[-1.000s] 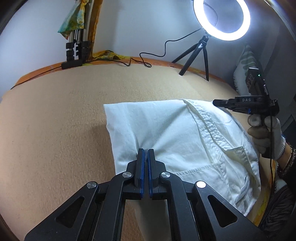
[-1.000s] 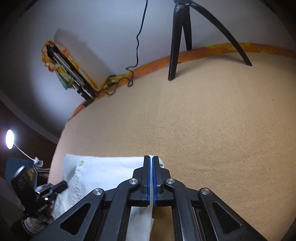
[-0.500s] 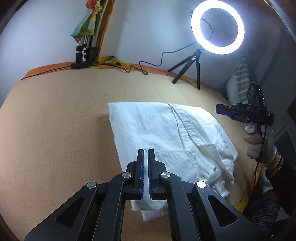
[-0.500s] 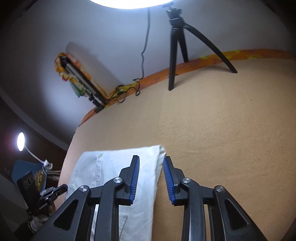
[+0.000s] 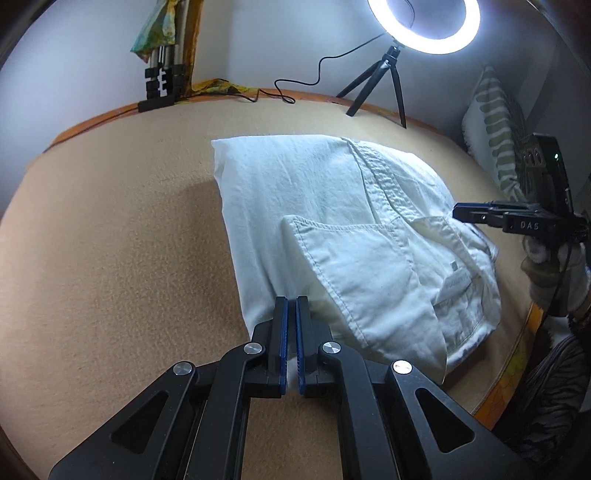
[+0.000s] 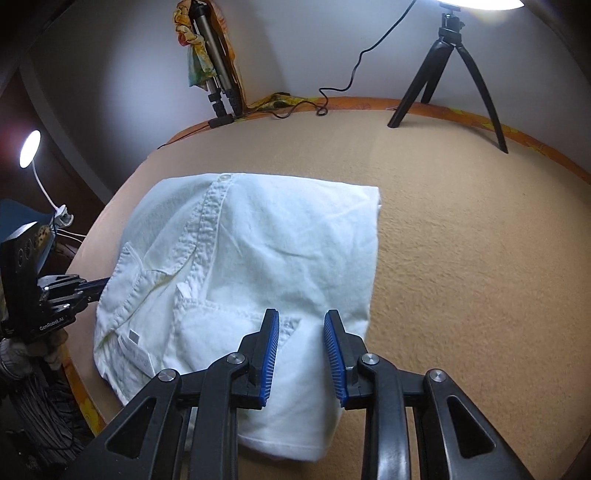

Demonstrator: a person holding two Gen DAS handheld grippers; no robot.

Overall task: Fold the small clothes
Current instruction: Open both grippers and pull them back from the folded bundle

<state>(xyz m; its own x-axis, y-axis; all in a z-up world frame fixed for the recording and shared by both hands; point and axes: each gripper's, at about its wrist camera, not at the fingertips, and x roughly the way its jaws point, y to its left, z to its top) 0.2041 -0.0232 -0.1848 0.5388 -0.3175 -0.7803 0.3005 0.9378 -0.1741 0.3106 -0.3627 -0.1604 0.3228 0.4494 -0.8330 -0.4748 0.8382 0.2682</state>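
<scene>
White shirt (image 5: 332, 236) lies folded on a tan blanket-covered bed (image 5: 110, 258), toward its near right edge in the left wrist view. Placket and chest pocket face up; label visible near the collar end.

Left gripper (image 5: 289, 332): jaws closed, blue pads nearly touching. A thin sliver of white cloth shows in the slit between them, but a grip cannot be told; the tips sit at the near left edge of the shirt, over its folded side.

Right gripper (image 6: 301, 347): jaws parted with a clear gap, nothing pinched. Shirt cloth lies beneath and between the blue pads but apart from them; tips hang over the shirt's near edge, close to the pocket. In the left wrist view this gripper (image 5: 461, 213) shows at the shirt's right side near the collar, held by a gloved hand (image 5: 554, 273).

In the right wrist view the left gripper (image 6: 105, 284) points at the shirt's left edge.

Background: ring light (image 5: 424, 26) on a small black tripod (image 5: 380, 85) at the far edge of the bed, cable (image 5: 306, 70) trailing along the wall, folded tripod (image 5: 162, 77) with a coloured cloth in the corner, striped pillow (image 5: 495, 129) at right, clip lamp (image 6: 31, 147) at far left of the right wrist view.
</scene>
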